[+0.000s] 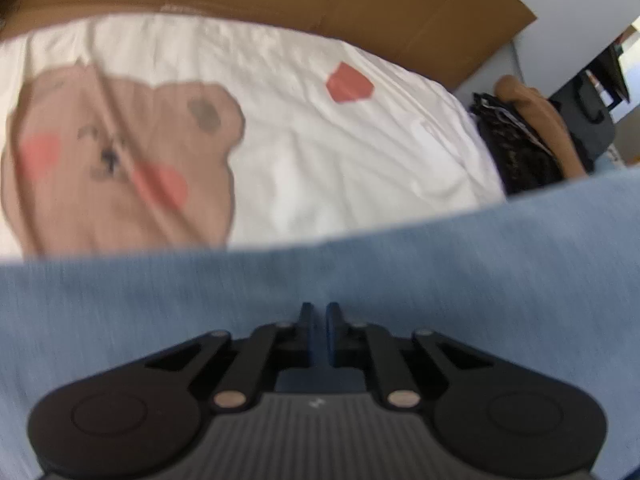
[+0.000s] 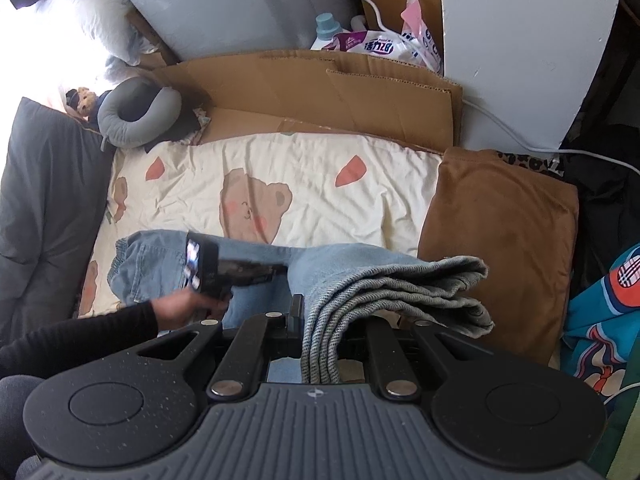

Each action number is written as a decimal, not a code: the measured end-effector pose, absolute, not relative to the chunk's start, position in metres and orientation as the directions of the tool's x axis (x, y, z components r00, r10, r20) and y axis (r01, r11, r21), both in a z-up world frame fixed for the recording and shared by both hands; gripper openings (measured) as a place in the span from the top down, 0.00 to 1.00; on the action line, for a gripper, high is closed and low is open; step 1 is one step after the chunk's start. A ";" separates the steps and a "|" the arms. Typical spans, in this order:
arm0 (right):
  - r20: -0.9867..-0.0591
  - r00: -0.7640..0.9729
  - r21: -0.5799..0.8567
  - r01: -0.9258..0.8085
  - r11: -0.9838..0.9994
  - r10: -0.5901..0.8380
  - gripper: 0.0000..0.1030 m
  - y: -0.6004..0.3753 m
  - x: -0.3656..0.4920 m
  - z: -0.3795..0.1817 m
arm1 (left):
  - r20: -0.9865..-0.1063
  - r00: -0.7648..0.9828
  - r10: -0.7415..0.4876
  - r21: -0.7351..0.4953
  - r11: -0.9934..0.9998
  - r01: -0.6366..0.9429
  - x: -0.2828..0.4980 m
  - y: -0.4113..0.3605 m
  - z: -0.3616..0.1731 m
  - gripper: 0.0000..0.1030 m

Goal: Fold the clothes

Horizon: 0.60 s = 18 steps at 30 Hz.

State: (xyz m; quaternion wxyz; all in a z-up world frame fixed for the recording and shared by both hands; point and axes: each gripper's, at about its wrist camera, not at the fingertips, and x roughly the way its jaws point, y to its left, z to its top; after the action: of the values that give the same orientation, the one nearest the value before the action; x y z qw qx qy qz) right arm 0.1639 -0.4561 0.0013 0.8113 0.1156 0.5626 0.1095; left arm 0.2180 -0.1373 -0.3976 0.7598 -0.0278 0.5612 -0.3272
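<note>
1. Over on the left wrist view, we see the left gripper [image 1: 319,312] with jaws nearly together and nothing pinched, hovering over the jeans [image 1: 440,264] spread below it.
2. Right wrist view: our right gripper [image 2: 320,320] is clamped on the stacked hems; the jeans run leftward across the bear sheet [image 2: 312,160], waistband nearer our left hand [image 2: 180,308].

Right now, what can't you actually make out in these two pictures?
- Left gripper, left wrist view: blur hides whether denim sits between its tips.
- Right gripper, right wrist view: the folded jeans cover one finger.
- Laundry bag print: too small.
</note>
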 end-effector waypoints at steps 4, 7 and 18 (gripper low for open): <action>-0.887 0.347 0.304 -0.059 0.951 0.305 0.92 -0.448 0.167 0.008 | -0.827 0.125 -0.549 -0.430 0.759 0.489 0.182 -0.130 -0.400 0.91; -0.884 0.349 0.304 -0.075 0.950 0.311 0.92 -0.441 0.171 0.014 | -0.815 0.111 -0.568 -0.454 0.747 0.485 0.158 -0.118 -0.403 0.91; -0.899 0.319 0.266 -0.147 0.953 0.300 0.91 -0.390 0.195 0.041 | -0.780 0.021 -0.626 -0.543 0.693 0.475 0.110 -0.099 -0.405 0.91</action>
State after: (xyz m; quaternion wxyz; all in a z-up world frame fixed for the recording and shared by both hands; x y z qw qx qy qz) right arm 0.1950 -0.3903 0.0408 0.8092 0.0675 0.5671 0.1378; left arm 0.1096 -0.0989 -0.4054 0.7116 -0.0647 0.5832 -0.3865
